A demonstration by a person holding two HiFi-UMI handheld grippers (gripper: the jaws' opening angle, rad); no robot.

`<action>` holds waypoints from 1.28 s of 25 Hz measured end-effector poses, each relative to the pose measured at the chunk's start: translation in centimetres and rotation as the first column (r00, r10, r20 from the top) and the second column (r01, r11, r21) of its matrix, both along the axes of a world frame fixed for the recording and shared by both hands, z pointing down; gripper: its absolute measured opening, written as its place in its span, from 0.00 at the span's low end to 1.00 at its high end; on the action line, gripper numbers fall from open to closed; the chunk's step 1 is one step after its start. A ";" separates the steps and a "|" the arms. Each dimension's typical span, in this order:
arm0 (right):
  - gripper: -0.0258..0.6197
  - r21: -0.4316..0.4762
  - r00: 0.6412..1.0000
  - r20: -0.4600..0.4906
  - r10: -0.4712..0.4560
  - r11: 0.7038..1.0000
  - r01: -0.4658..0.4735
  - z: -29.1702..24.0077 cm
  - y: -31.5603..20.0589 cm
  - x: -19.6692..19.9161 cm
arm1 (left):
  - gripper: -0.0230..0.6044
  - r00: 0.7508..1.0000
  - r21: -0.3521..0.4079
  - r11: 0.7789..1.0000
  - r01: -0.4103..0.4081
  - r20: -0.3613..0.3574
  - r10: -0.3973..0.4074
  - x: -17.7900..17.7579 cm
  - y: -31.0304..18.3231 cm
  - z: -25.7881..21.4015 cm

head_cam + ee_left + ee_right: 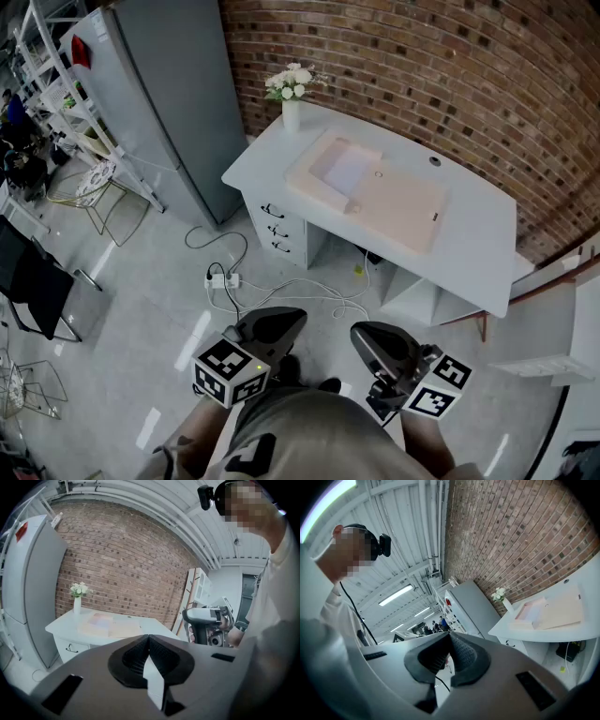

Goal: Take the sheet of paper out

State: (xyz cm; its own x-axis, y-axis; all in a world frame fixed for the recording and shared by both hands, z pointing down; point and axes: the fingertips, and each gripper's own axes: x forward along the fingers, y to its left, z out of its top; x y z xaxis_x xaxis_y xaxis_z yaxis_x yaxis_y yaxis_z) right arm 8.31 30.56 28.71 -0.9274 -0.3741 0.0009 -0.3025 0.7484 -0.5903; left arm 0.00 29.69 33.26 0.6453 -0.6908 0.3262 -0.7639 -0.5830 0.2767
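Counts: two grippers, one worktop point(469, 246), one vase point(291, 115) of white flowers, one flat beige case point(405, 204), one sheet of paper point(349, 169), three drawer handles point(275, 230), one grey fridge point(150, 103), one power strip point(221, 278) on the floor among loose cables.

Left gripper point(281, 322) and right gripper point(370, 339) are both held low, close to the person's body, well apart from the worktop. Both pairs of jaws are pressed together, with nothing between them.

- Head view only: the case lies open on the white worktop by the brick wall. Its rimmed half is toward the vase and its flat lid half is folded out to the other side. The sheet of paper lies white inside the rimmed half. The vase stands at the worktop's corner, just beside the case. A black chair point(33, 286) stands at the far left.
- Left gripper view only: the right gripper is seen from the side, held in a hand point(224, 626). The case shows as a pale slab, its contents too faint to make out.
- Right gripper view only: ceiling strip lights point(396, 595), and distant people by the white shelving beyond the fridge. The case is seen edge-on.
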 end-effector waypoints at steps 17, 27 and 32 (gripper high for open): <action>0.08 0.027 0.998 -0.034 -0.061 0.998 0.062 0.2 -2.4 -11.6 | 0.06 0.999 0.040 0.999 0.028 -0.021 -0.027 -10.2 -2.4 -0.5; 0.08 -0.038 0.979 0.012 -0.205 0.978 0.205 1.7 -3.7 -16.5 | 0.06 0.989 0.015 0.990 0.144 0.016 -0.144 -15.1 -2.3 0.1; 0.08 -0.054 0.976 0.028 -0.216 0.975 0.217 1.5 -5.6 -15.3 | 0.06 0.987 0.026 0.988 0.155 0.031 -0.156 -13.7 -2.8 -0.5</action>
State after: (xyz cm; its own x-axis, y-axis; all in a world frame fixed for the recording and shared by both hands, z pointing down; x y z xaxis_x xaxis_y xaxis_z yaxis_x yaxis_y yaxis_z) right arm -6.96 24.97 30.25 -0.9864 -0.1645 -0.0048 -0.1236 0.7599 -0.6382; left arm -13.66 26.86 32.72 0.5186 -0.7897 0.3278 -0.8542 -0.4622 0.2380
